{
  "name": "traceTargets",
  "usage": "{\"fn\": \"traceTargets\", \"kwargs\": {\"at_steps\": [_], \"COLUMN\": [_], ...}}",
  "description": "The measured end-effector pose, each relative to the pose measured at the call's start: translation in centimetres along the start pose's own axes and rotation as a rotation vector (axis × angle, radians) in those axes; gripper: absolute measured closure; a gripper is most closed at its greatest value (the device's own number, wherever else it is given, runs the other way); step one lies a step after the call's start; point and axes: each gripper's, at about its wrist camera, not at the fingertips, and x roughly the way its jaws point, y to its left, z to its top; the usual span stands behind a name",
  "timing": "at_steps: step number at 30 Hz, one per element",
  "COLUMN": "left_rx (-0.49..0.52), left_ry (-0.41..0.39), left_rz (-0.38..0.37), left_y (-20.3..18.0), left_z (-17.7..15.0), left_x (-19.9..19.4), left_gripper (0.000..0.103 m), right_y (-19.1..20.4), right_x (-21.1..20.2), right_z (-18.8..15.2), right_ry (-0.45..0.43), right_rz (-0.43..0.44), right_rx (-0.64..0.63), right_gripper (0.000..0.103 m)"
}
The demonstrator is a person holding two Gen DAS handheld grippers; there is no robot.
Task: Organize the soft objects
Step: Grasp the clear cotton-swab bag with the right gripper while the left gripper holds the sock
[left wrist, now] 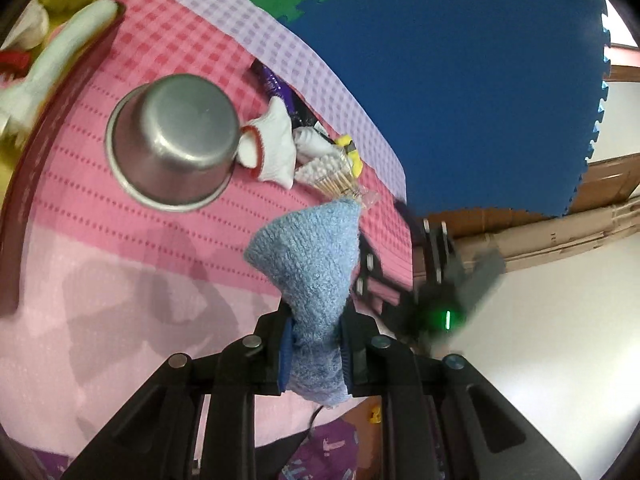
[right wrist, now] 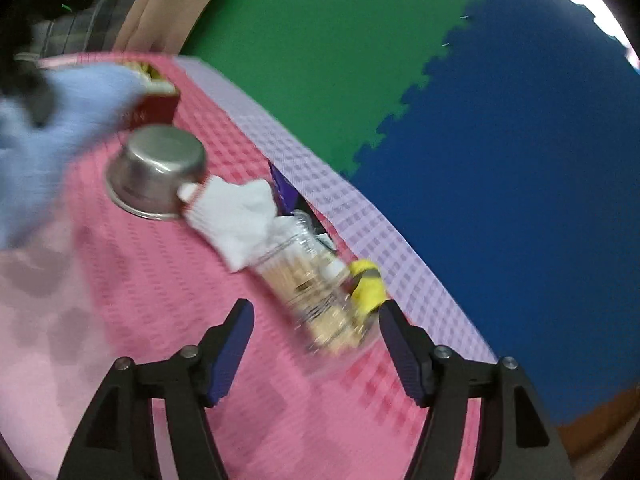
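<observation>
My left gripper (left wrist: 314, 354) is shut on a light blue terry cloth (left wrist: 310, 264) and holds it above the pink tablecloth (left wrist: 132, 280). The cloth also shows blurred at the left of the right wrist view (right wrist: 44, 136). A white sock with a red cuff (left wrist: 272, 146) lies next to an upturned steel bowl (left wrist: 176, 140); it also shows in the right wrist view (right wrist: 236, 216). A box (left wrist: 52, 60) at the far left holds white soft items. My right gripper (right wrist: 316, 350) is open and empty, just short of a clear pack of cotton swabs (right wrist: 316, 292).
The steel bowl (right wrist: 158, 172) stands upside down mid-table. A purple wrapper (left wrist: 276, 84), a yellow toy (right wrist: 366, 286) and swabs (left wrist: 332, 174) lie near the table's far edge. Green and blue foam mats (right wrist: 480, 140) cover the floor beyond. The box (right wrist: 154, 100) sits behind the bowl.
</observation>
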Motion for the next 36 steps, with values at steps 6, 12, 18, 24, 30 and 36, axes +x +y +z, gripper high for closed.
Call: {"fn": "traceTargets", "kwargs": {"at_steps": [6, 12, 18, 24, 30, 36], "left_rx": [-0.020, -0.029, -0.045, -0.059, -0.055, -0.062], "left_ry": [0.003, -0.011, -0.003, 0.008, -0.005, -0.013], "left_rz": [0.019, 0.019, -0.003, -0.011, -0.003, -0.004], "left_y": [1.0, 1.6, 2.1, 2.0, 1.6, 1.6], "left_z": [-0.5, -0.5, -0.6, -1.2, -1.8, -2.4], "left_x": [-0.8, -2.1, -1.8, -1.6, -2.4, -3.0], "left_gripper": [0.087, 0.085, 0.085, 0.085, 0.085, 0.085], "right_y": [-2.9, -4.1, -7.2, -2.5, 0.0, -0.5], "right_x": [5.8, -0.3, -2.3, 0.0, 4.5, 7.5], "right_z": [1.5, -0.5, -3.3, -0.3, 0.8, 1.5], "right_ry": [0.120, 0.040, 0.043, 0.101, 0.201, 0.270], "right_rz": [0.193, 0.581, 0.379, 0.474, 0.497, 0.563], "right_rx": [0.111, 0.332, 0.392, 0.140, -0.027, -0.019], "right_gripper": [0.036, 0.036, 0.036, 0.036, 0.036, 0.036]}}
